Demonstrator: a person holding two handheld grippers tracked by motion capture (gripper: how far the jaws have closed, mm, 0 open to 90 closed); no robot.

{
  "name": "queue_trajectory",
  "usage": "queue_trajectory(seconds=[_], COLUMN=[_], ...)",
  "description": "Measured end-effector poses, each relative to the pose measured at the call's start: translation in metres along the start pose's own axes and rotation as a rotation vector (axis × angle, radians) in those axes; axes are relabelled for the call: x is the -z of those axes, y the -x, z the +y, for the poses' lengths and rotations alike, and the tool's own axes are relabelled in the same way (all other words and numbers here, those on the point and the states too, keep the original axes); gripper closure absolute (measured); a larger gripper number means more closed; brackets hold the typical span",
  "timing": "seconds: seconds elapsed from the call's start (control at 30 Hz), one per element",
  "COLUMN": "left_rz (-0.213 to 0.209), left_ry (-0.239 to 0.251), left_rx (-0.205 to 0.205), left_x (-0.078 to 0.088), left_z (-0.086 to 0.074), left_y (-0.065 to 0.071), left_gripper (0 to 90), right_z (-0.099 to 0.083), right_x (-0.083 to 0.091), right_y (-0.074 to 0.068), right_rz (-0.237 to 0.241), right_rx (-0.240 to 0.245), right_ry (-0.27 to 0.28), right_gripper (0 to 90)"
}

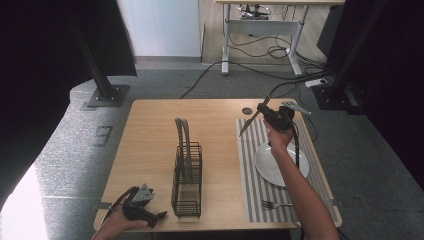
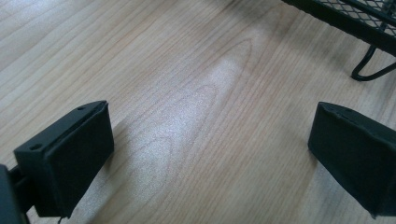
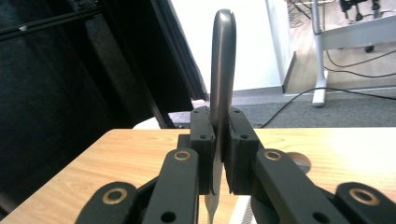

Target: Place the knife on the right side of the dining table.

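My right gripper is raised over the far end of the striped placemat, shut on a metal knife. In the high view the knife slants, its blade pointing down and left and its handle end up and right. In the right gripper view the knife stands upright between the pads, with my right gripper clamped on its middle. My left gripper rests at the table's front left, next to the black wire rack. In its own view my left gripper stands wide open over bare wood, nothing between the pads.
A white plate and a fork lie on the placemat at the right of the wooden table. The rack's foot and mesh sit just beyond my left gripper. A round cable hole is near the far edge.
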State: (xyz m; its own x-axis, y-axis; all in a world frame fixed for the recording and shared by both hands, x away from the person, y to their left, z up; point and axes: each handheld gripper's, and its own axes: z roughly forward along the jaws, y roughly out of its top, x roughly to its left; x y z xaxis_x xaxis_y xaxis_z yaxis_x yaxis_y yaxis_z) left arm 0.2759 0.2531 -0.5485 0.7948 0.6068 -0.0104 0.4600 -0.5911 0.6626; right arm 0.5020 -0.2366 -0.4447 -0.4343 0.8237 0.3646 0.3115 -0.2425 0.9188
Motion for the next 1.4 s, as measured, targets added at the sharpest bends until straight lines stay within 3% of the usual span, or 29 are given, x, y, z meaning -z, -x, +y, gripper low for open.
queue_trajectory(seconds=[0.47,0.8,1.07,1.4], left_rz=[0.000,-0.001,0.000,0.001], left_ry=[0.000,0.000,0.000,0.000], left_rx=[0.000,0.000,0.001,0.001], left_x=[0.000,0.000,0.000,0.000], left_z=[0.000,0.000,0.000,0.000], left_y=[0.000,0.000,0.000,0.000], left_gripper=[0.0,0.0,0.0,0.0], right_z=[-0.003,-0.005,-0.007,-0.006], right_x=[-0.005,-0.008,-0.005,-0.002], right_y=[0.031,0.031,0.041,0.047], right_rz=[-0.043,-0.050,-0.069,-0.083], right_rx=[-0.080,-0.066,-0.101,-0.095], right_ry=[0.041,0.020,0.024,0.015], right_gripper=[83.1,83.1,83.0,82.3])
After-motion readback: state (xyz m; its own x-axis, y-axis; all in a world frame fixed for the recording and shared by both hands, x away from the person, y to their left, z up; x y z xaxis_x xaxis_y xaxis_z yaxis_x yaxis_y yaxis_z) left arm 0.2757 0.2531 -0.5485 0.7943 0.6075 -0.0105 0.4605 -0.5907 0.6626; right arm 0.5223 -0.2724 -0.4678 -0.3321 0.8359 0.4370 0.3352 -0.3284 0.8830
